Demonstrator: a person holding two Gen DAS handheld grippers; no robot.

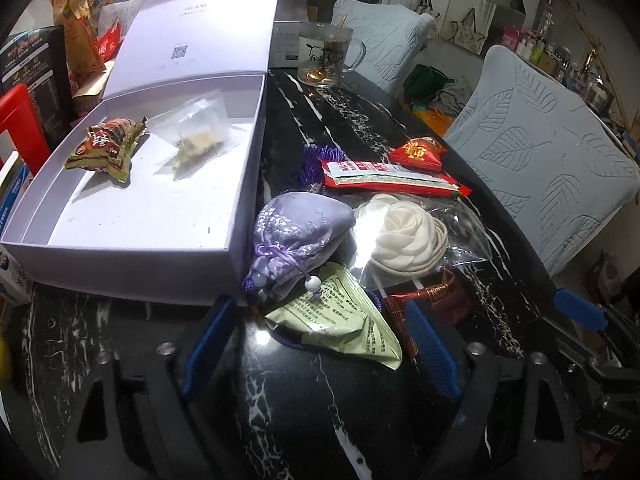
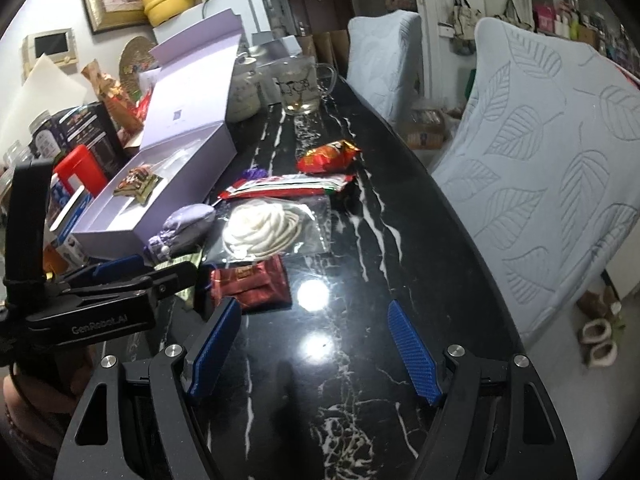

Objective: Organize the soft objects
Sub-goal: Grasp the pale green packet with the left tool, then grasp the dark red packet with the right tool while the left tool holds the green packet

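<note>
Box [image 1: 132, 256]: open on your left; 2 items inside, a brown snack packet [image 1: 106, 150] and a clear bag [image 1: 198, 130].
Left on table [image 1: 320, 400]: purple pouch [image 1: 298, 236] touching the box wall, green packet [image 1: 344, 320], bagged white flower [image 1: 404, 236], dark red packet [image 2: 252, 286], long red packet [image 1: 392, 182], small red sachet [image 1: 420, 152].
Left gripper [image 1: 318, 346]: wide open, empty, framing the green packet.
Right gripper [image 2: 314, 346]: wide open, empty, over bare table.
Progress: your sorting looks early; 2 in, 6 out.
</note>
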